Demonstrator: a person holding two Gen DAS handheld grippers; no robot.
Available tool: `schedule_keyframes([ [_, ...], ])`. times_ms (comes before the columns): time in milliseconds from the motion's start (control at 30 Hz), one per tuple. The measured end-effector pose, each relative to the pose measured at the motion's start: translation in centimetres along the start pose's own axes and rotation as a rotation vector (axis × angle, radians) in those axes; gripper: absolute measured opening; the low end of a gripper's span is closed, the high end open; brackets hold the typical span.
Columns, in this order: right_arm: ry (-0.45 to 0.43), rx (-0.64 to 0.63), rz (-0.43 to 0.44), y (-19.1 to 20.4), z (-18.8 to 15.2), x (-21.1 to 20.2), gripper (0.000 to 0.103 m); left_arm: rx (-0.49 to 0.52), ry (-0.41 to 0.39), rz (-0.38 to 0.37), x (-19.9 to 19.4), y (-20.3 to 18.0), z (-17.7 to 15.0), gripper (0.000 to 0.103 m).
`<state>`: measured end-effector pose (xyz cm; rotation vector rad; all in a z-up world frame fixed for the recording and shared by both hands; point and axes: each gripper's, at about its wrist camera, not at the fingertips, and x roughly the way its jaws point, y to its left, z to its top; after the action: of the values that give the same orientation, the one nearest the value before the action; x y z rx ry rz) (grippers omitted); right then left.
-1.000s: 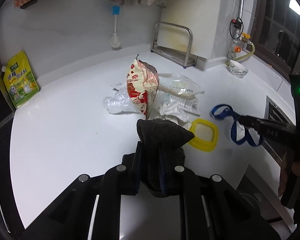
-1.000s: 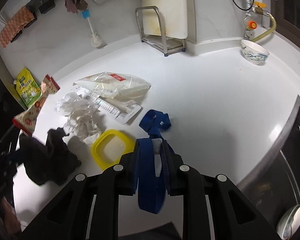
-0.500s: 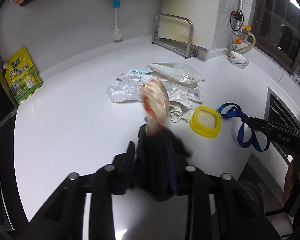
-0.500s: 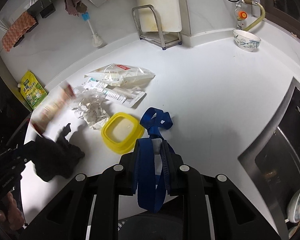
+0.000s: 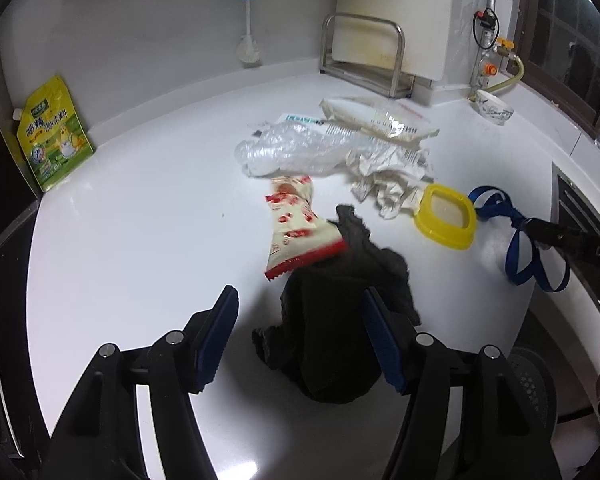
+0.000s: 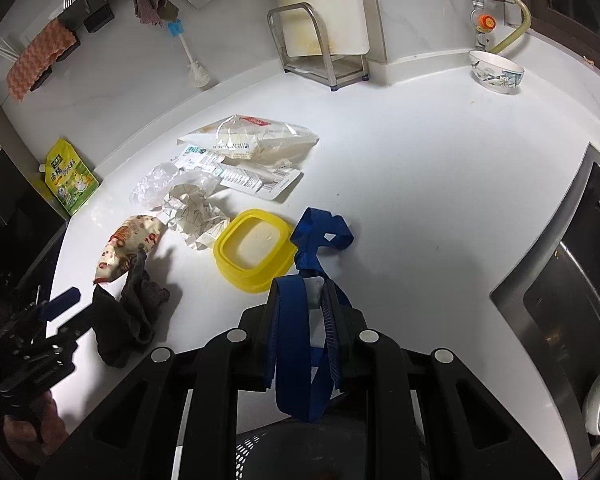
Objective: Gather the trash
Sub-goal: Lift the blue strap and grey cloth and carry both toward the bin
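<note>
My left gripper [image 5: 300, 296] is open over the white counter [image 5: 140, 240]. A dark cloth [image 5: 340, 312] lies between its fingers, free of them. A red and white snack wrapper [image 5: 296, 224] lies against the cloth's far end. Beyond are a clear plastic bag [image 5: 292, 152], crumpled paper [image 5: 392, 176], a flat clear packet [image 5: 376, 116] and a yellow lid [image 5: 446, 216]. My right gripper [image 6: 302, 292] is shut on a blue strap [image 6: 296, 344], whose knotted end [image 6: 322, 236] rests by the yellow lid [image 6: 256, 248]. The cloth [image 6: 128, 312] and wrapper [image 6: 128, 246] also show in the right wrist view.
A green seasoning pouch [image 5: 52, 136] leans at the back left. A steel rack [image 5: 364, 56], a brush [image 5: 248, 44] and a bowl [image 5: 494, 108] stand along the back wall. A stove edge [image 6: 560, 264] is at the right. A perforated bin [image 6: 300, 452] sits below the counter's front edge.
My left gripper has opened and dropped the dark cloth and snack wrapper onto the counter. Both grippers have drawn back a little. The right gripper still holds the strap.
</note>
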<state>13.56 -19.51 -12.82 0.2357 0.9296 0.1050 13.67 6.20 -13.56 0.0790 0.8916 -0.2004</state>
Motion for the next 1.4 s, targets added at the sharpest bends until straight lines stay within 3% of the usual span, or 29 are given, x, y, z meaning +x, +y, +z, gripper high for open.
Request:
schedule_keyframes([
  [100,0.009,0.001,0.001,0.1,-0.3,0.3,0.02,-0.008,0.039,-0.007,1.4,0.2,-0.7,0.061],
  [233,0.015,0.004,0.001,0.1,-0.5,0.6,0.02,0.005,0.031,-0.033,1.4,-0.1,-0.9,0.029],
  [367,0.013,0.008,0.004,0.0,-0.5,0.4,0.02,-0.001,0.025,-0.05,0.7,-0.1,-0.6,0.018],
  [900,-0.013,0.002,0.024,0.4,-0.9,-2.2,0.02,0.001,-0.123,-0.045,-5.2,-0.4,4.4,0.017],
  [1000,-0.016,0.006,0.026,0.2,-0.9,-2.7,0.02,-0.019,-0.111,-0.059,-5.7,-0.2,5.3,0.017],
  [1133,-0.021,0.012,0.027,0.1,-1.0,-3.1,0.02,0.069,0.015,0.003,-2.7,-1.6,4.9,0.016],
  [1400,-0.035,0.012,0.032,0.0,-1.4,-4.4,0.02,0.072,-0.076,-0.007,-6.8,-2.4,4.6,0.016],
])
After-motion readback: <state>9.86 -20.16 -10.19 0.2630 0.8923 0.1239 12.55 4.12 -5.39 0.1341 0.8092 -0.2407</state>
